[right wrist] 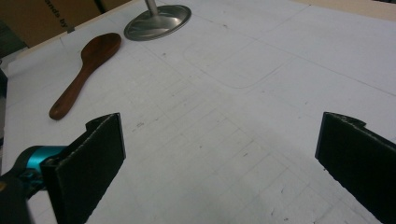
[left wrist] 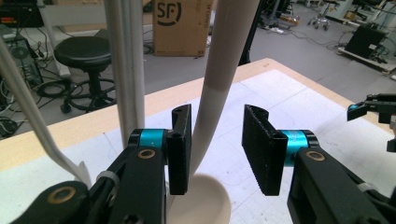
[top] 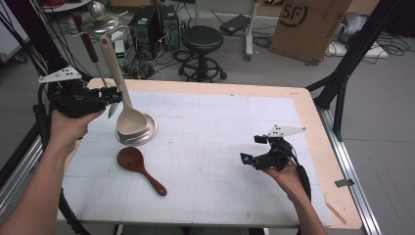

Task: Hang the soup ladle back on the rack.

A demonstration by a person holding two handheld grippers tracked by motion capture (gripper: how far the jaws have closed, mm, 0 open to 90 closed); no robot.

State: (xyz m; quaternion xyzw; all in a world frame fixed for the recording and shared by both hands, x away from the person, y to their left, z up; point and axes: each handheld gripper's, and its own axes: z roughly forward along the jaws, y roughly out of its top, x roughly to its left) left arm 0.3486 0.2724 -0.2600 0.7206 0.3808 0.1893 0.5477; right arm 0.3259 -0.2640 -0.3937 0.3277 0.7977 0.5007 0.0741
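White gridded mat [top: 220, 147] over a wood-edged table, lab clutter behind. Closest in: right gripper [top: 252, 148] parked low in the hand at the right side, jaws spread wide over bare mat, nothing between them. Probably just waiting its turn.

Next up, dark wooden rice paddle [top: 139, 169] lying flat on the mat, just in front of the stand's round metal base [top: 149, 133]. Untouched, apart from both grippers.

Then the left gripper [left wrist: 217, 144], up at the cream ladle [left wrist: 224, 70]. Handle sitting between the pads, right up against one, clear gap to the other, so let go rather than clamped. Ladle seems hung from the rack top [top: 100, 22], bowl dangling just over the base, which would explain staying upright with no squeeze. Brown-handled utensil [top: 88, 41] hung beside it.

Further back: black stool [top: 202, 39], then a cardboard box [top: 306, 24] printed "SF". Lettering on the right gripper view's box too cut off to read.
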